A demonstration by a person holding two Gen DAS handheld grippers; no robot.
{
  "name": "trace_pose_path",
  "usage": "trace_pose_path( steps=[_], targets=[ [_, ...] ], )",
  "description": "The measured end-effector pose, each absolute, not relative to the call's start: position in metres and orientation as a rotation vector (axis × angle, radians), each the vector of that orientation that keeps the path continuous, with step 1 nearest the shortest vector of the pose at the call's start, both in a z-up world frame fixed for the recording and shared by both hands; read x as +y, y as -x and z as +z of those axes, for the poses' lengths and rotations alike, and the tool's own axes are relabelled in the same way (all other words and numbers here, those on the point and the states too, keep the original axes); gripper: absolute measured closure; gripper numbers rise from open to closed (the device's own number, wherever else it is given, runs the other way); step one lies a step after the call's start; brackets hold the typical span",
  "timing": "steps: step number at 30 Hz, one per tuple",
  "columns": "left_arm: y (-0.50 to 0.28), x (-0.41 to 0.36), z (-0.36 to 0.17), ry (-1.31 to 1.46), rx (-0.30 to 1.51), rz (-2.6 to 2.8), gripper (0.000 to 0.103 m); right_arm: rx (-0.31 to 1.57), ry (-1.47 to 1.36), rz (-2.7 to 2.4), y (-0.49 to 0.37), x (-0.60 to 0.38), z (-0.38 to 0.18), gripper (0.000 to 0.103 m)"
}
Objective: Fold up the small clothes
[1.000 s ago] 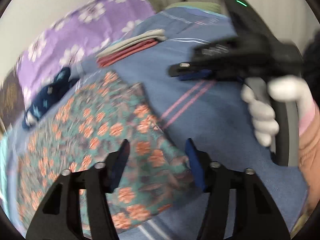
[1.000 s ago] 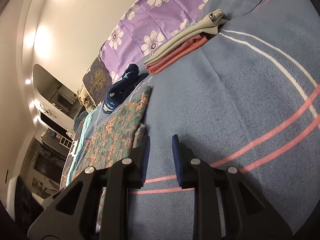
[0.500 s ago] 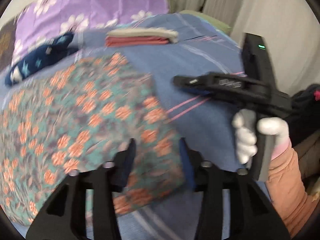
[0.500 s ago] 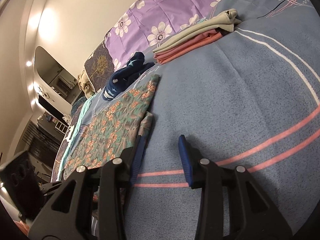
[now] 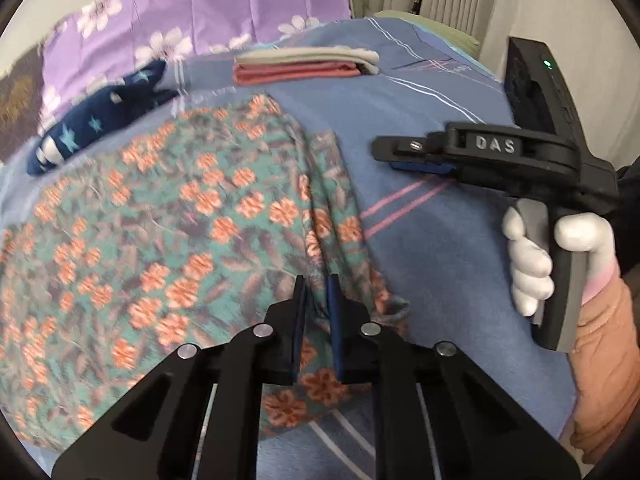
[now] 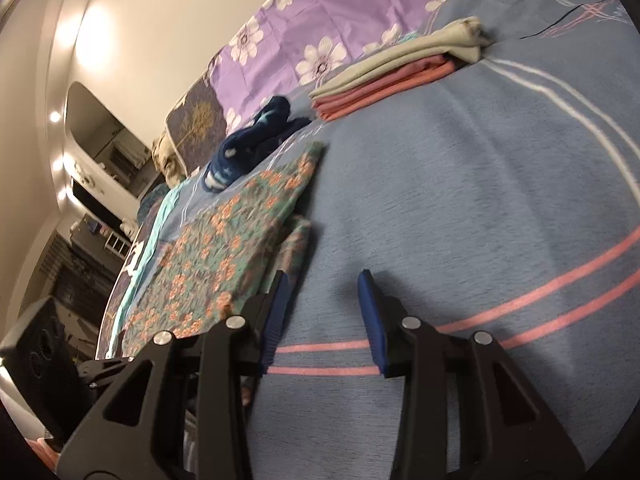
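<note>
The left tool [image 5: 316,304] has just been closing: its jaws, which stood well apart over the floral garment [image 5: 168,232] half a second ago, are now drawn together on a raised ridge of that cloth near its right-hand edge. The pads appear to pinch the fabric, though the cloth hides the contact line, so the firmness of the grip cannot be confirmed.

The right tool [image 6: 322,312] has just been opening a little further. Its jaws stand apart with nothing between them, over the blue striped bedspread [image 6: 480,208] just beside the garment's edge. In the left wrist view it hangs above the bed, held in a white-gloved hand [image 5: 540,256].

Meaning for the task: the garment lies spread flat on the bed and one edge is now secured. The fold itself is judged not yet begun; the right tool likely needs a second hold first.

Other items: a folded stack [image 5: 304,66] of beige and pink cloth and a navy star-print piece [image 5: 96,120] lie near the purple flowered pillow [image 5: 200,12].

Legible writing: raised letters "DAS" [image 5: 495,145] on the right tool's body. A green indicator light [image 5: 547,65] glows on its upper housing.
</note>
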State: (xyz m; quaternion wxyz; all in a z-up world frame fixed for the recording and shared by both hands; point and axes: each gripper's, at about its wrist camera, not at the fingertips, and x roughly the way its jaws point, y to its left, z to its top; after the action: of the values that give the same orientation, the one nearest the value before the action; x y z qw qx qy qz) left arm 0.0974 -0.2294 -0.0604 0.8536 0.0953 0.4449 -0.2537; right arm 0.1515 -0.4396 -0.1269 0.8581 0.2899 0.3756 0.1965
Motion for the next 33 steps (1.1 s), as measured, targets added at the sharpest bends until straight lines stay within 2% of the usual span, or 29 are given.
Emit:
trace_pose_path(
  steps=[9, 11, 12, 14, 17, 20, 22, 26, 27, 28, 33],
  targets=[
    [-0.099, -0.238, -0.065, -0.152, 0.977, -0.61, 0.088, 0.971, -0.668, 0.5, -0.194, -0.412, -0.132, 0.061],
    [-0.101, -0.24, -0.064, -0.131, 0.985, -0.631, 0.088, 0.993, -0.673, 0.502, -0.206, -0.406, -0.133, 0.073],
    [-0.101, -0.241, -0.064, -0.128, 0.986, -0.641, 0.088, 0.992, -0.673, 0.492, -0.208, -0.405, -0.132, 0.101],
    [-0.1, -0.245, -0.065, -0.15, 0.978, -0.662, 0.088, 0.961, -0.694, 0.463, -0.21, -0.407, -0.126, 0.1],
    [-0.097, -0.252, -0.067, -0.154, 0.979, -0.726, 0.095, 0.858, -0.721, 0.471, -0.208, -0.418, -0.113, 0.101],
    [-0.092, -0.265, -0.072, -0.195, 0.975, -0.748, 0.095, 0.879, -0.63, 0.387, -0.214, -0.42, -0.133, 0.101],
    [-0.088, -0.27, -0.074, -0.22, 0.961, -0.748, 0.095, 0.888, -0.688, 0.416, -0.218, -0.426, -0.149, 0.101],
    [-0.091, -0.27, -0.073, -0.198, 0.969, -0.757, 0.095, 0.86, -0.626, 0.407, -0.212, -0.42, -0.141, 0.101],
    [-0.092, -0.27, -0.073, -0.2, 0.967, -0.76, 0.094, 0.851, -0.613, 0.395, -0.209, -0.419, -0.136, 0.099],
    [-0.091, -0.27, -0.073, -0.205, 0.963, -0.762, 0.092, 0.827, -0.599, 0.38, -0.204, -0.419, -0.129, 0.093],
    [-0.086, -0.275, -0.077, -0.228, 0.96, -0.776, 0.078, 0.714, -0.594, 0.57, -0.184, -0.41, -0.097, 0.093]
  ],
)
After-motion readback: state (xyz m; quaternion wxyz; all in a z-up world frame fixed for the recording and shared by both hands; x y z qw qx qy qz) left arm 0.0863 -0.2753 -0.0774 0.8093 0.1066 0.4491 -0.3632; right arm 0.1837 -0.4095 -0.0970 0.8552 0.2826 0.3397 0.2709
